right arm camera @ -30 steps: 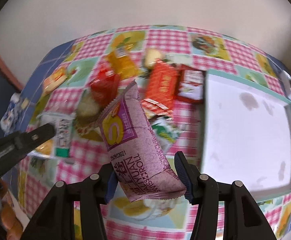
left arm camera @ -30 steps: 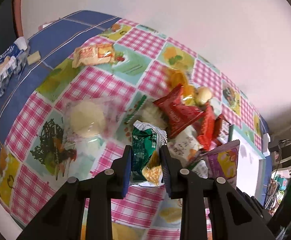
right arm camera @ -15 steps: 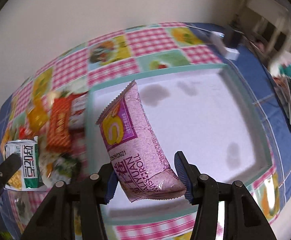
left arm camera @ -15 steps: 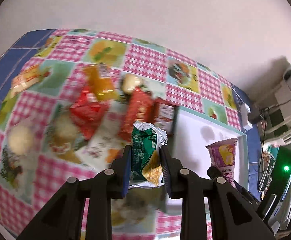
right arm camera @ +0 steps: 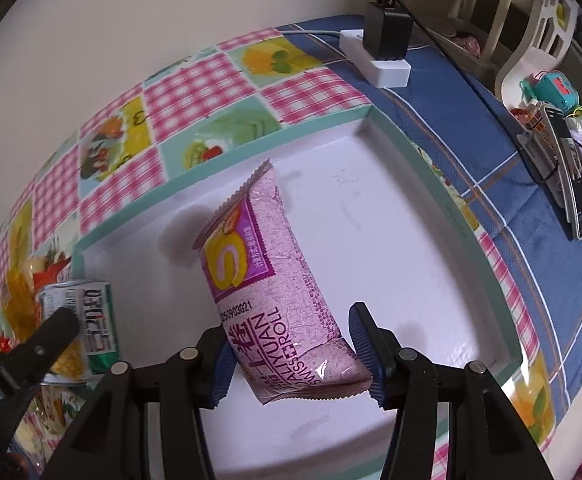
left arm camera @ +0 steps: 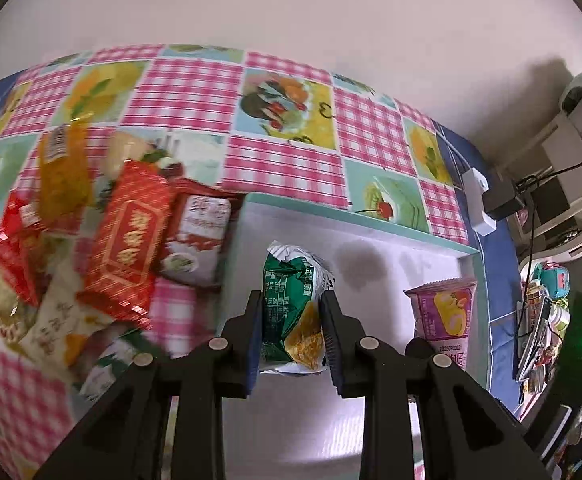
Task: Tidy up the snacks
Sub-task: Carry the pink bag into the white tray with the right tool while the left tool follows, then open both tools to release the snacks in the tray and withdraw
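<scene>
Two sets of jaws clamped on snacks above white tray (right arm camera: 419, 280): left gripper (left arm camera: 291, 334) squeezing green packet (left arm camera: 291, 312), right gripper (right arm camera: 291, 354) pinching pink Swiss-roll pack (right arm camera: 267, 280).

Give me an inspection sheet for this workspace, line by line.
Surface: checked tablecloth on a blue cover.
Job's things: white tray, nothing resting in it; snack pile beside it.
Clutter: gadgets at the table's right edge.
Grippers: left gripper shut on green packet; right gripper shut on pink Swiss roll pack, both over the tray.
Cables: power strip with black adapter.
Surroundings: pale wall.
</scene>
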Tool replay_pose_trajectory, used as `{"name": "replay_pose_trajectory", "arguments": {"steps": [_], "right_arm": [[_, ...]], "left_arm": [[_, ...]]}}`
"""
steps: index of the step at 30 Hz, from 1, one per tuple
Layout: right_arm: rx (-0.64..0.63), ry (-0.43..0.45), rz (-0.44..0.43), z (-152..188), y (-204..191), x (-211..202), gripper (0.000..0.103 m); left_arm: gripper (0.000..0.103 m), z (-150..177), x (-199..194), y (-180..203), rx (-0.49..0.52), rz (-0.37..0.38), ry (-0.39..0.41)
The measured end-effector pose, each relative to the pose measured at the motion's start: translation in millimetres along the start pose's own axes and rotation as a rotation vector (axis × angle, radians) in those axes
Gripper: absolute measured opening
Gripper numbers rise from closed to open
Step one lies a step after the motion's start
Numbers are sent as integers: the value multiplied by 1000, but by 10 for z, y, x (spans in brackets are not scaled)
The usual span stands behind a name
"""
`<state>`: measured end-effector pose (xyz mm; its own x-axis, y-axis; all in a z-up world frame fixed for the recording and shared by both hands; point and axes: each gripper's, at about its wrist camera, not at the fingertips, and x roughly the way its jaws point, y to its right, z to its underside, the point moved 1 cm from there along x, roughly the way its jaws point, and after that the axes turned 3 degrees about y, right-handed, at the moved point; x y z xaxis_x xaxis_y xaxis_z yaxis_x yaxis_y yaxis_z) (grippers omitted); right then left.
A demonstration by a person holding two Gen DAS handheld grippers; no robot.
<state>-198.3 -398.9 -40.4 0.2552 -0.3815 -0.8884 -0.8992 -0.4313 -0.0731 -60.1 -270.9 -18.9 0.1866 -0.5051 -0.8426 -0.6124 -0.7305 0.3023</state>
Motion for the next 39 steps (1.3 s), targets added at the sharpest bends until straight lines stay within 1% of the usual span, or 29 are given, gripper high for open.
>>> {"name": "replay_pose_trajectory", "arguments": {"steps": [4,5,7,8,9,11,13,15,18,19,20,22,25,27,28,31,32,33,34,36,38,39], "right_arm": [[6,23,23,-118,40,9,56],[5,25,27,-136,45,9,58],[4,29,34,-167,53,7,58],[3,29,40,-175,51,10,58],[5,28,39,-178,49,9,58],[1,21,37,-172,40,4,58],[-10,25,35,-166,21,-12,58],[-26,30,34,-159,-8,-47,58],[-42,32,25,-146,-33,-86,58],[-52,32,23,-139,-49,-105,59],[-57,32,21,-135,-59,-113,61],[-63,33,10,-113,-81,-137,68],[-80,29,-7,-55,-126,-167,69],[-102,39,-3,-9,-172,-203,74],[-110,46,-5,14,-195,-228,79],[-125,58,-33,77,-264,-289,80],[-129,61,-37,96,-283,-300,82],[-137,63,-37,122,-309,-311,85],[-145,64,-38,151,-339,-320,91],[-149,63,-50,186,-377,-328,95],[-152,63,-66,232,-420,-339,103],[-156,67,-65,247,-434,-349,103]], "left_arm": [[29,-61,109,78,7,22,15],[30,-71,129,86,6,24,21],[38,-82,160,88,4,29,16],[47,-84,166,86,4,28,13],[52,-87,167,86,4,24,11],[55,-100,135,98,12,9,14],[61,-113,69,102,20,-20,22],[75,-125,-6,90,21,-43,30],[80,-152,-99,29,12,-71,41],[82,-159,-139,-11,9,-92,48],[85,-161,-170,-45,7,-110,57],[86,-159,-242,-138,-6,-145,80],[89,-130,-325,-264,-29,-170,101],[92,-85,-392,-360,-41,-182,119],[93,-65,-420,-401,-46,-191,128],[95,-5,-506,-532,-51,-217,155],[95,13,-528,-574,-56,-223,158],[96,28,-549,-615,-63,-230,162],[97,41,-571,-667,-72,-237,165],[99,63,-615,-769,-89,-251,170],[100,91,-669,-880,-101,-264,181],[100,102,-692,-923,-105,-271,187]]}}
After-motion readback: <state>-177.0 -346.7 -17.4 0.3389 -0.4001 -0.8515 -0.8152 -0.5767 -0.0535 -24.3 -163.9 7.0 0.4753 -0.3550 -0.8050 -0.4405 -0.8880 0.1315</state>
